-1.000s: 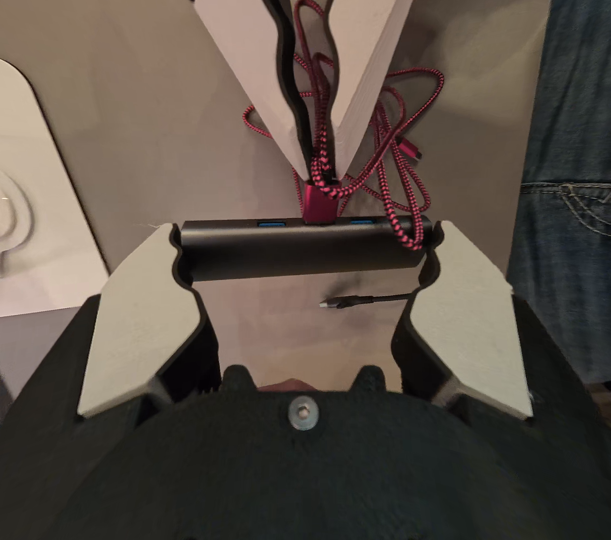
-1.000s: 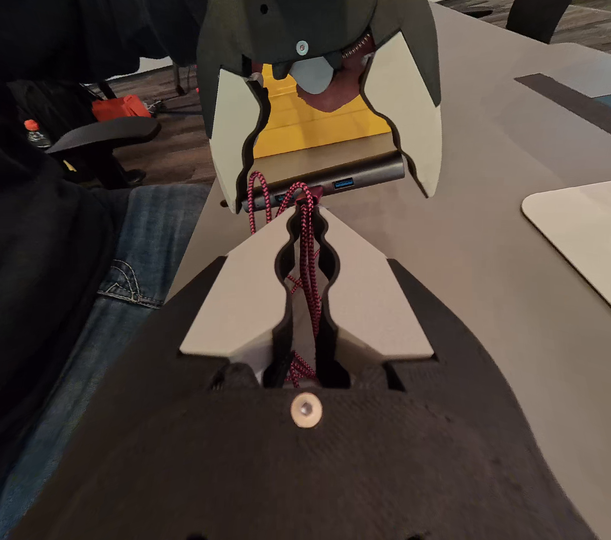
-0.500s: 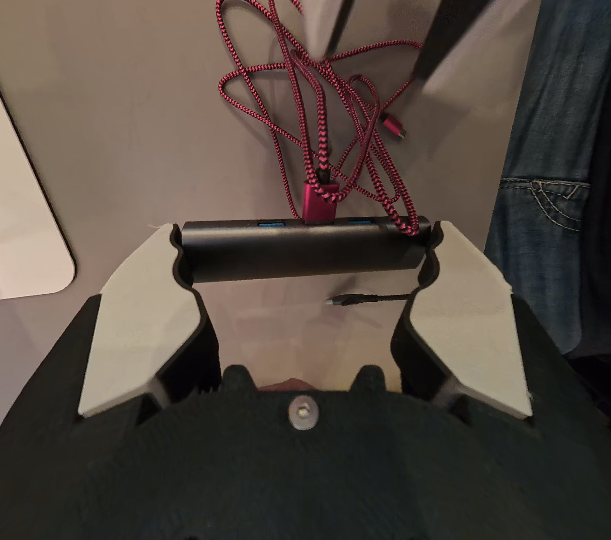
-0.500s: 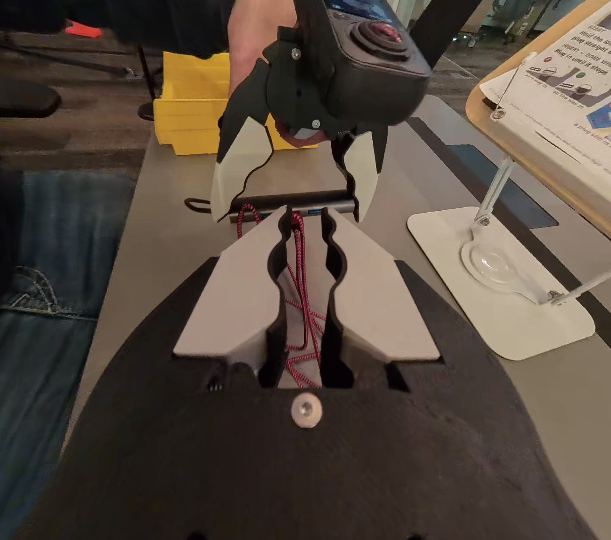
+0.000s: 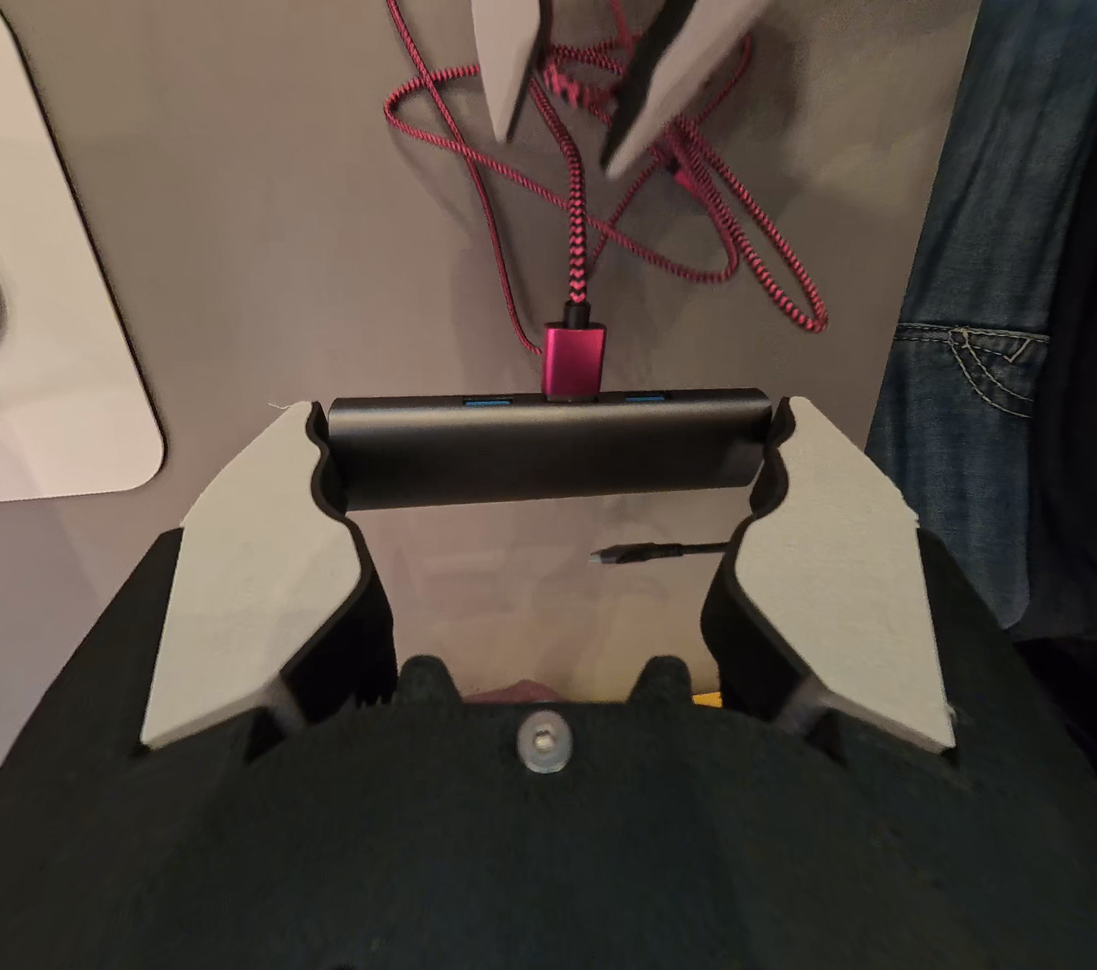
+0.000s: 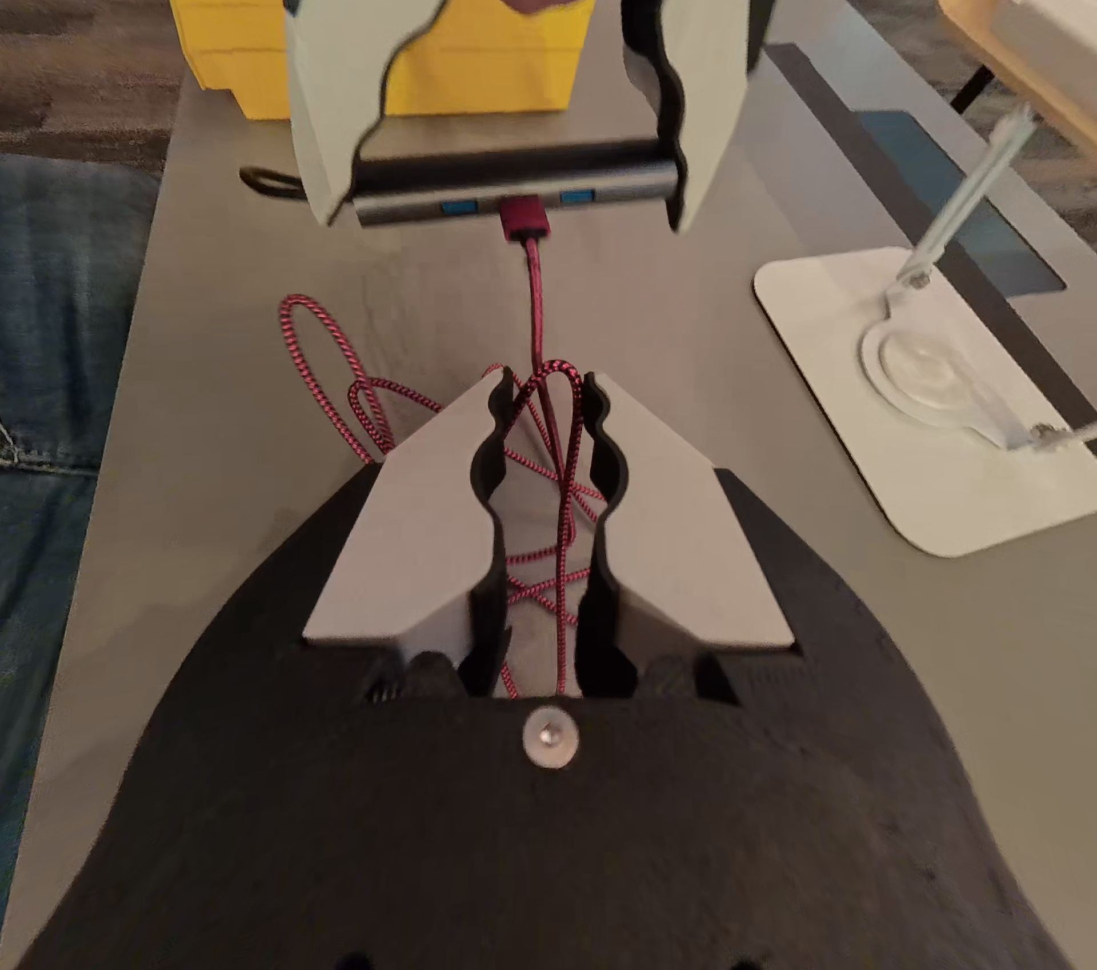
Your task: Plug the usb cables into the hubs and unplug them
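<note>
Clamping the black USB hub (image 5: 546, 451) end to end, the left gripper (image 5: 549, 442) has one finger on each short end, at 9 and 3 o'clock of the bar. A magenta USB plug (image 5: 573, 362) sits in the middle port at the hub's 12 o'clock edge, between two blue ports. Beyond it the braided red-and-black cable (image 5: 576, 241) runs across the grey table (image 5: 237, 169) into loose loops. Farthest off, the right gripper (image 6: 543, 383) hovers over those loops, fingers parted, grasping nothing; cable strands show between them.
</note>
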A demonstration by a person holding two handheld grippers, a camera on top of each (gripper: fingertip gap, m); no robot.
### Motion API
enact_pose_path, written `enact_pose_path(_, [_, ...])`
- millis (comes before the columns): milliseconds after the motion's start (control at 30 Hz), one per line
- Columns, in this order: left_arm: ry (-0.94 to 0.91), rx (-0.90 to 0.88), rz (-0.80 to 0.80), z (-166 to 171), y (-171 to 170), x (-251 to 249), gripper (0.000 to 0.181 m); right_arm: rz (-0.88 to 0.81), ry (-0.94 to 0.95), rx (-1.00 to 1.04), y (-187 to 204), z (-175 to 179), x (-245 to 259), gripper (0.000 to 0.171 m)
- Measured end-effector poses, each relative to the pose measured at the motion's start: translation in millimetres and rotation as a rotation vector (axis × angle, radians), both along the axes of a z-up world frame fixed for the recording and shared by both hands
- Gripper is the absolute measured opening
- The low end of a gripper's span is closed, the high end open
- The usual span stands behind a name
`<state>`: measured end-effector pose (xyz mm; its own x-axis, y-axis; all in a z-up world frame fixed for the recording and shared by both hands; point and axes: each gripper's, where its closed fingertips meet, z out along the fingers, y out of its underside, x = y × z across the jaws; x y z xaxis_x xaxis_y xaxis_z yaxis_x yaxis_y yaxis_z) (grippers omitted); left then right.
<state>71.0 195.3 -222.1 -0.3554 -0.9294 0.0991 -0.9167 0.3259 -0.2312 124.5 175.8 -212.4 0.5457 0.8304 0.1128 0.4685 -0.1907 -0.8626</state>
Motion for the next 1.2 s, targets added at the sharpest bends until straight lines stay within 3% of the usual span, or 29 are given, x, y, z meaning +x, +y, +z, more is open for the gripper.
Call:
enact_pose_path(133, [-0.003,-0.013,0.015,-1,1,-3,0.133,-0.091,-0.18,-0.092,0,-24,40,0.033])
enact_pose_path(267, [0.011,-0.022,0.015,-2,-1,-4,0.132,0.013,0.072,0.095,-8,31,13,0.035])
enact_pose_path(333, [0.018,-0.032,0.012,-1,-3,-4,0.133,0.042,0.084,0.15,-9,41,4,0.036])
enact_pose_path(533, [0.011,-0.056,0.005,4,-9,1,0.132,0.087,0.209,0.154,5,34,-32,0.037])
enact_pose_path(667, [-0.022,-0.096,0.015,7,-14,5,0.132,0.082,0.382,0.164,11,36,-40,0.027])
enact_pose_path(900, [-0.071,-0.165,0.037,9,-17,9,0.132,0.111,0.449,0.192,8,37,-44,0.016])
enact_pose_path(1200, [-0.112,-0.185,0.038,15,-19,11,0.132,0.127,0.544,0.163,6,38,-45,0.015])
